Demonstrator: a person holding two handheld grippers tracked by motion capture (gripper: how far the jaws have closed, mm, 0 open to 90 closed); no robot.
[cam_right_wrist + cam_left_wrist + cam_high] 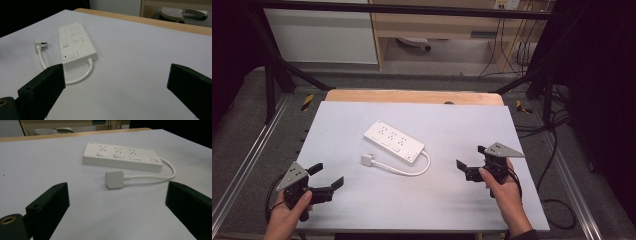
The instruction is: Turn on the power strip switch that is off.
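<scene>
Power strip [394,142]: white, lies flat near the centre of the bench [337,125], sockets facing up. Its short cable [404,171] loops from the near right end back to the plug [366,160], which rests on the bench just beside the strip's near long side. Left gripper [328,176]: held at the near left corner, jaws spread wide, holding nothing. Right gripper [471,157]: held at the near right, jaws likewise wide apart and empty. Both grippers are well apart from the strip.
</scene>
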